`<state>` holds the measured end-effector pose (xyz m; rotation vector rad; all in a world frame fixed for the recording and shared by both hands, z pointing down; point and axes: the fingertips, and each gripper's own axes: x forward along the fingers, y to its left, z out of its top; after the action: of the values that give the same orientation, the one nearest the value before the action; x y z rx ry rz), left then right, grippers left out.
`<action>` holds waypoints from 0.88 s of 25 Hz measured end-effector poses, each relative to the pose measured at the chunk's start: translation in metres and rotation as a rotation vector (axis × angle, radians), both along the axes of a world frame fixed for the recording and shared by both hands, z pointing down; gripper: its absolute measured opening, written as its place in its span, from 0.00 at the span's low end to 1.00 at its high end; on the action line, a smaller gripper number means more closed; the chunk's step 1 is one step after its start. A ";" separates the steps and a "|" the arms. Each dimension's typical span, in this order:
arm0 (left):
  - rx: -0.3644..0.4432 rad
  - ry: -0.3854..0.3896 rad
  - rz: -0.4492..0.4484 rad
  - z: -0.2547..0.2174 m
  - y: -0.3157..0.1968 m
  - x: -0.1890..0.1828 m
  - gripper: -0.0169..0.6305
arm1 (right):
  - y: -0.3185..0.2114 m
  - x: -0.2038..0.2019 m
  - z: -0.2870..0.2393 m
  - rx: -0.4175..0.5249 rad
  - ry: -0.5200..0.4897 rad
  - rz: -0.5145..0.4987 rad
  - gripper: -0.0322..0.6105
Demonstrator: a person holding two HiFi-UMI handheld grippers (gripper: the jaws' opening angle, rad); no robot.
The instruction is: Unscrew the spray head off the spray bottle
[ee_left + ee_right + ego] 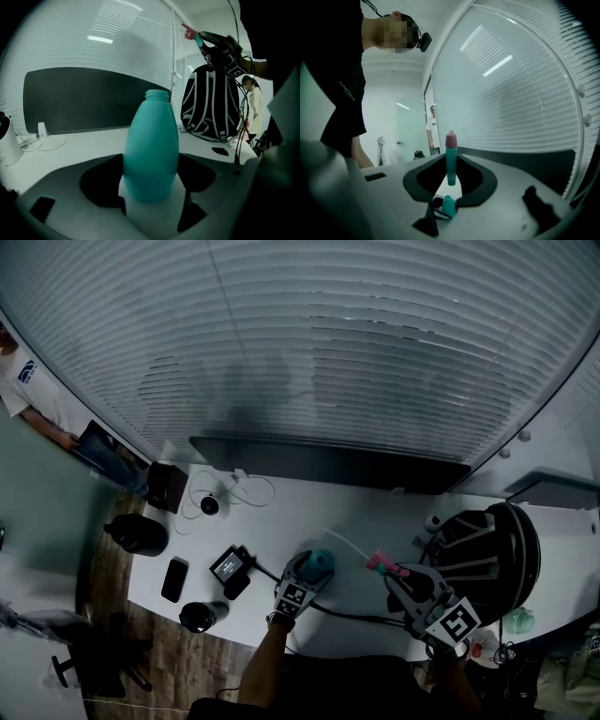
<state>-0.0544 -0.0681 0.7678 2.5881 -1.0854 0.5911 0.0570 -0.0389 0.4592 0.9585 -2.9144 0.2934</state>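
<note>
The teal spray bottle (151,150) stands upright on the white table (361,521) with its neck bare. My left gripper (150,190) is shut on its lower body; from the head view the bottle (320,564) shows just beyond that gripper (309,577). My right gripper (398,576) is shut on the detached spray head (451,161), a teal stem with a pink nozzle (451,139). It is held in the air to the right of the bottle. Its thin clear dip tube (342,540) trails left over the bottle. The head (193,34) also appears high up in the left gripper view.
A black-and-white striped backpack (487,549) stands at the right of the table. A dark panel (328,465) runs along the blinds. A phone (174,578), a black cup (202,615), a small screen device (230,565) and a white cabled gadget (209,505) lie to the left.
</note>
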 end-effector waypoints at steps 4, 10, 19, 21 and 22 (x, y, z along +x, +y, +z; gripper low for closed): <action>-0.016 0.012 -0.011 -0.002 -0.008 -0.002 0.58 | -0.006 -0.004 0.009 -0.066 -0.092 0.004 0.15; 0.054 0.026 0.006 -0.031 0.003 -0.010 0.60 | -0.008 -0.004 0.037 -0.158 -0.227 0.000 0.15; 0.215 0.191 -0.076 -0.146 0.073 -0.025 0.59 | 0.012 0.000 0.069 -0.236 -0.345 -0.037 0.15; 0.243 0.221 -0.103 -0.171 0.089 -0.028 0.57 | 0.020 0.000 0.075 -0.235 -0.329 -0.044 0.15; 0.252 0.232 -0.112 -0.182 0.097 -0.028 0.50 | 0.024 -0.001 0.076 -0.236 -0.331 -0.047 0.15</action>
<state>-0.0828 0.0293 0.5859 2.6948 -1.2832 0.1296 0.0564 -0.0148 0.5352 0.8769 -3.0845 0.8471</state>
